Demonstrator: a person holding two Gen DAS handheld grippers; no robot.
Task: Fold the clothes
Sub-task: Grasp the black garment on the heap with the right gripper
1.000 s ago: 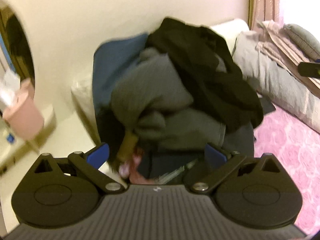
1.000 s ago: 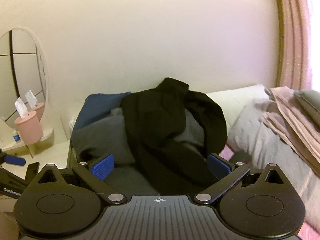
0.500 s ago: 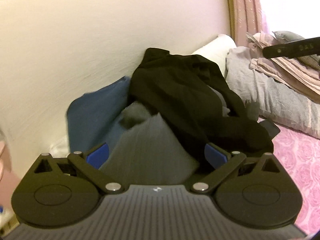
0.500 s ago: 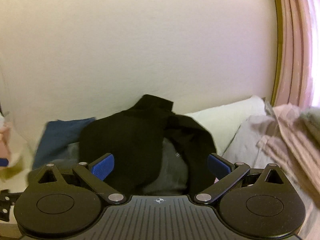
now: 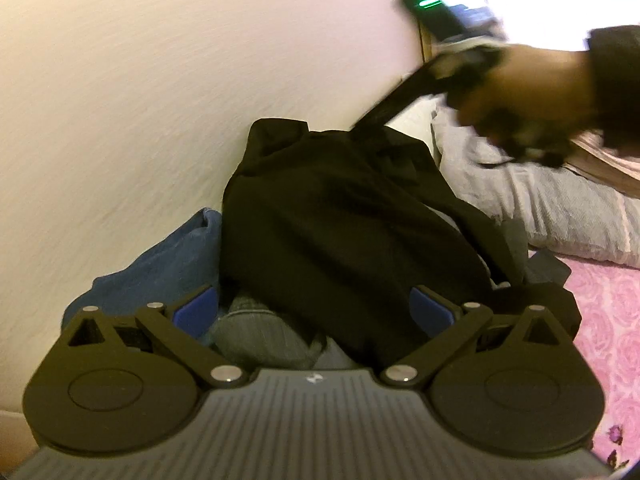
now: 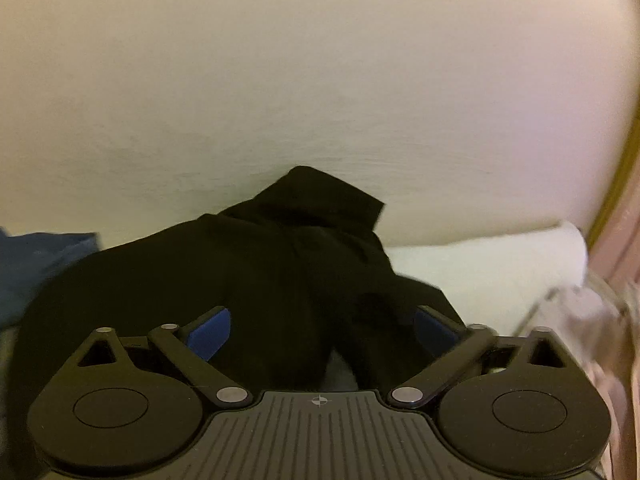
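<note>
A black garment (image 5: 340,216) lies on top of a clothes pile against the wall, over a blue garment (image 5: 160,264) and a grey one (image 5: 260,336). My left gripper (image 5: 316,308) is open, its blue pads on either side of the pile's near edge. My right gripper (image 6: 320,328) is open, close over the black garment (image 6: 240,272). In the left wrist view the right gripper, held in a hand (image 5: 532,88), reaches the top of the black garment from the right; its fingertips are blurred there.
A cream wall (image 5: 160,80) stands right behind the pile. A white pillow (image 6: 480,272) and a grey pillow (image 5: 552,200) lie to the right, with a pink floral bedsheet (image 5: 608,320) in front. A pink curtain (image 6: 624,240) hangs at far right.
Both grippers have moved in closer to the pile. The right gripper has swung right, and its hand has come into the left wrist view. The mirror and pink cup have left view.
</note>
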